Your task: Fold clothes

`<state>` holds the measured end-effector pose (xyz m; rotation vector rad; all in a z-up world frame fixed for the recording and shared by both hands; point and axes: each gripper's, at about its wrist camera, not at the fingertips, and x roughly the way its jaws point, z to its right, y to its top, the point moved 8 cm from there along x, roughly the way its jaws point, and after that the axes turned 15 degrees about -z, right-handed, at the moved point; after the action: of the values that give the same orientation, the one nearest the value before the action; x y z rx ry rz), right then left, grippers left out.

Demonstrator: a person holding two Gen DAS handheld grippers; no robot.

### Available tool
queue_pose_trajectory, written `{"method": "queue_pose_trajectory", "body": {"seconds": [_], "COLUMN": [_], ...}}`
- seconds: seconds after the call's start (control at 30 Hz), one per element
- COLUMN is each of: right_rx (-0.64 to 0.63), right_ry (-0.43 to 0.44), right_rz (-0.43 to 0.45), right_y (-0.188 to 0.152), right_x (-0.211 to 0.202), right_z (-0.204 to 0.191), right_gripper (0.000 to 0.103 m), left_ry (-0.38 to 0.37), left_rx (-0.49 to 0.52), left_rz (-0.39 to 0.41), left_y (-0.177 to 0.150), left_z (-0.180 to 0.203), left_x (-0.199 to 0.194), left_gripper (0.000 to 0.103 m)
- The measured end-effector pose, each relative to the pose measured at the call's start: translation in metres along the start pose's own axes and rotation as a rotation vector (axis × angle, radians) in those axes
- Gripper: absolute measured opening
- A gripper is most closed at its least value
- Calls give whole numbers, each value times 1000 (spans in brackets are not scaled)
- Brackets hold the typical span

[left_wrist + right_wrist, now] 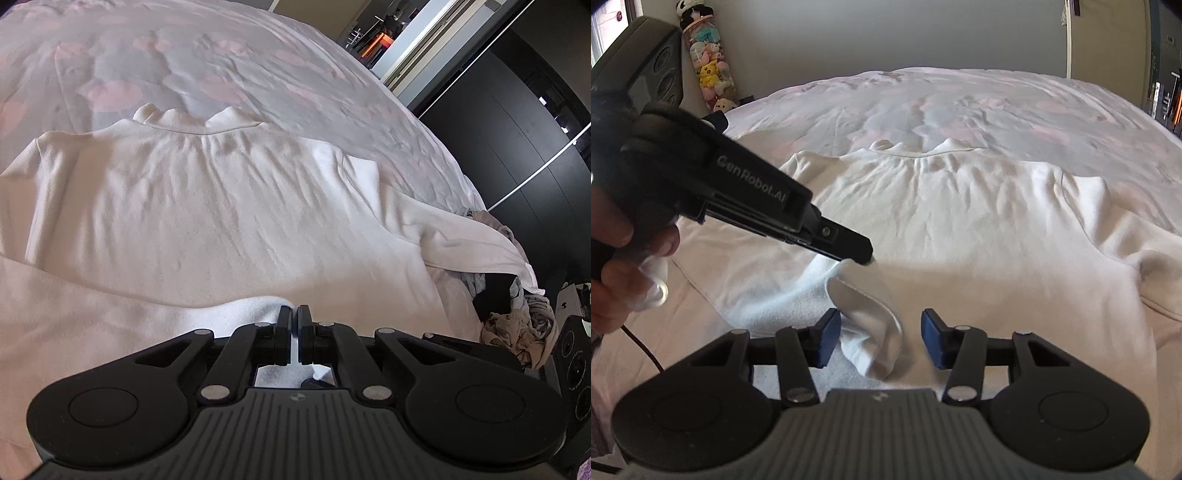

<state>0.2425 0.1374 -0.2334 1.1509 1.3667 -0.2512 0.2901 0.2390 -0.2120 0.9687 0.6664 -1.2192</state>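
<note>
Sweatshirt (960,229) front and centre, a white one, spread flat across the bed (997,103) with its collar pointing away from both cameras and its body rumpled into fine ridges. Left tool (294,314) is pinched tight on a fold of the hem, its two black fingers (284,325) pressed together with white cloth squeezed up between them. From the right wrist view that same left tool (866,258) comes in from the left side, gripped by a hand (617,266), and lifts a peak of fabric clear of the garment's lower edge. Right tool (877,341) sits low and near, blue pads (825,341) spread wide, with a loose flap of the hem drooping between them, touching the left pad and clear of the right one. One sleeve (461,236) trails off the bed's edge in the left wrist view, above a heap of other clothes (517,325) below. Plush toys (709,70) stand stacked in the far corner.
</note>
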Motion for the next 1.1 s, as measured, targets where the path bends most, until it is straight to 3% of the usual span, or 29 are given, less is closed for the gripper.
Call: {"method": "queue_pose_trajectory", "body": {"seconds": [0.03,0.13,0.2,0.27,0.43,0.57,0.7,0.9,1.1], "right_rx": [4,2,0,9,14,14,13,-57,-76], "right_ry": [11,13,29,52,94,124,153,129,107], "right_rz": [-7,-5,4,11,59,107,154,220,251], "right_y": [1,4,7,15,55,93,130,192,214], "right_x": [1,-5,-14,-25,-58,-87,-116,-153,-166], "right_z": [0,-3,-6,-10,-31,-50,-70,-110,-117], "right_gripper": [19,7,6,6,6,5,5,5,5], "left_ry": [0,12,36,76,150,197,187,115,165], "left_rx": [-3,-1,9,18,-53,-171,-245,-175,-154], "left_rz": [1,23,65,112,189,226,234,248,312], "left_y": [0,-5,-13,-27,-69,-102,-120,-110,-70], "left_z": [-1,-2,-4,-10,-50,-93,-117,-109,-115], "left_x": [0,-12,-28,-48,-95,-118,-122,-101,-83], "left_gripper": [0,9,30,39,40,40,39,33,31]}}
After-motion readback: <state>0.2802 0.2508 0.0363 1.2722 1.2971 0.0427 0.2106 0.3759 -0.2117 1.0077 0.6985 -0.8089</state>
